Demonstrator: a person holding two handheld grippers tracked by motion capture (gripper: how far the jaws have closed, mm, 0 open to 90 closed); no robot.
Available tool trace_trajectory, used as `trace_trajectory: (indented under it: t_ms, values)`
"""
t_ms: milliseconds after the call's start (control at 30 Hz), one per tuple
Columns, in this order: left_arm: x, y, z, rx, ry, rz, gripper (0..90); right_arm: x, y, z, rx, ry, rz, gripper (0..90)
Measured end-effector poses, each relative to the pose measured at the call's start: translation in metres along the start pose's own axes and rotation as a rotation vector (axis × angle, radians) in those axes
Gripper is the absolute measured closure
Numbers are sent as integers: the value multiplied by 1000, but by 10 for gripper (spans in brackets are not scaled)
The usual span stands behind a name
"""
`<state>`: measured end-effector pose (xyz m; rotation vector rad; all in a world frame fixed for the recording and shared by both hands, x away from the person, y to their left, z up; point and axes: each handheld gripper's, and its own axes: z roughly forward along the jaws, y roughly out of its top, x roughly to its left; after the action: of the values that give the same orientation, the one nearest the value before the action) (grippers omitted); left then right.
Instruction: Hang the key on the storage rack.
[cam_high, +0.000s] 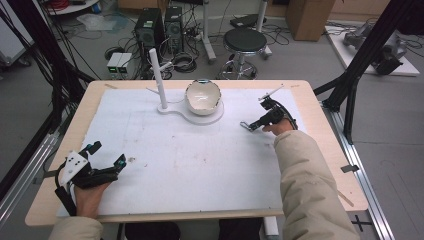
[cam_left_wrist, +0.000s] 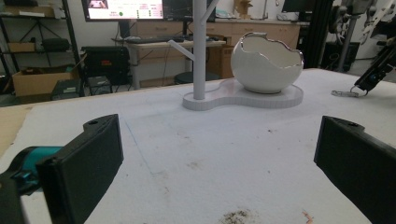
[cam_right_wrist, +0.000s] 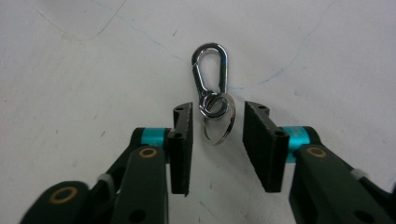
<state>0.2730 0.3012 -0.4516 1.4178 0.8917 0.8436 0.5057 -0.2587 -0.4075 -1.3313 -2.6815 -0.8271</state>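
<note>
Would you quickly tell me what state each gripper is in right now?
Left gripper: open, holding nothing, resting low on the white mat.
Right gripper: open, jaws either side of the keyring on the carabiner clip, not yet closed.

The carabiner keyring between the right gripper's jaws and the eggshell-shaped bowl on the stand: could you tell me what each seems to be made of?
The carabiner keyring looks like polished metal, probably steel: silvery with bright mirror-like glints. The bowl looks like glazed white ceramic, glossy and smooth, with a thin metallic-looking trim along its jagged rim; glossy plastic cannot be ruled out.
</note>
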Motion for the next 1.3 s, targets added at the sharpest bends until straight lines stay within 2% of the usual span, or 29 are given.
trace_trajectory:
  t_ms: [33, 100, 233, 267, 333, 400, 600, 767, 900, 967, 1067, 1100, 1167, 1267, 1300]
  values:
    - [0, 0, 0, -1, 0, -1, 17, 0, 0, 0, 0, 0, 0, 693]
    - [0, 0, 0, -1, 0, 0, 17, 1, 0, 0, 4, -3, -8, 766]
    - [0, 0, 0, -2, 0, 0, 17, 2, 1, 0, 7, -10, -8, 809]
    - [0, 0, 0, -1, -1, 0, 17, 3, 1, 0, 7, -19, -27, 849]
    - [0, 0, 0, -1, -1, 0, 17, 4, 2, 0, 1, -3, -31, 864]
    - [0, 0, 0, -2, -1, -1, 17, 5, 3, 1, -8, 9, -42, 873]
    - [0, 0, 0, -1, 0, -3, 17, 7, 3, 0, 2, 9, -13, 888]
    - [1, 0, 0, -2, 5, -11, 17, 9, 2, -3, 13, 10, -31, 890]
    - [3, 1, 1, 7, 10, -34, 17, 13, 3, -7, -15, 24, -50, 891]
    - [5, 2, 3, 31, 7, -62, 17, 15, 3, -11, -33, 40, -60, 891]
    - [6, 4, 5, 61, 3, -46, 17, 20, 3, -19, -61, 55, -82, 891]
    - [7, 5, 6, 76, -11, -40, 17, 22, 2, -22, -73, 59, -94, 891]
    - [7, 10, 9, 95, -41, -58, 18, 26, 2, -28, -110, 80, -123, 892]
    - [10, 29, 18, 118, -140, -117, 17, 34, 1, -39, -149, 100, -132, 891]
    - [10, 29, 18, 118, -140, -117, 17, 34, 1, -39, -149, 100, -132, 891]
